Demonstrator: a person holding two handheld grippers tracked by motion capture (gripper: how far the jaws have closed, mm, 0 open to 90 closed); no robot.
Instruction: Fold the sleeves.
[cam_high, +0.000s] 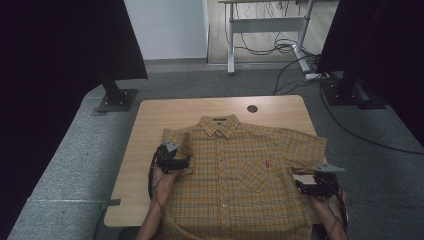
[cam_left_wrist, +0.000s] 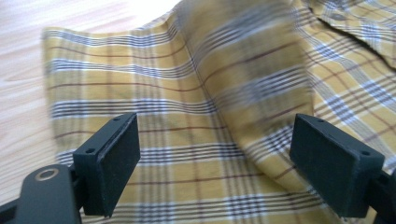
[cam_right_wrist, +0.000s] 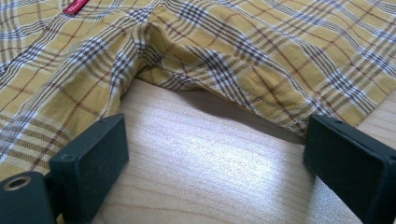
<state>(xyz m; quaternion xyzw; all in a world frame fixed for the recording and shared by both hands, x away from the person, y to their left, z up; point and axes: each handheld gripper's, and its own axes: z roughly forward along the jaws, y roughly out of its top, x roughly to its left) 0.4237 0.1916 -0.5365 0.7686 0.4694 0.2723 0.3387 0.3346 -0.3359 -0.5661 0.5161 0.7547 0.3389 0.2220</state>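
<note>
On the light wooden table (cam_high: 150, 130), a yellow plaid short-sleeved shirt (cam_high: 240, 165) is lying flat; the left gripper (cam_left_wrist: 215, 163) and right gripper (cam_right_wrist: 215, 163) are hovering wide open at its sleeves, holding nothing.

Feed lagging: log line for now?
shirt: flat on table | left claw: open over sleeve | right claw: open, by underarm

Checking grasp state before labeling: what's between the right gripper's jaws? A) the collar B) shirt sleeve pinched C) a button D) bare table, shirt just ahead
D: in the right gripper view the right gripper stands open over bare table, with the shirt sleeve and side seam lying just beyond the pads, untouched.
</note>
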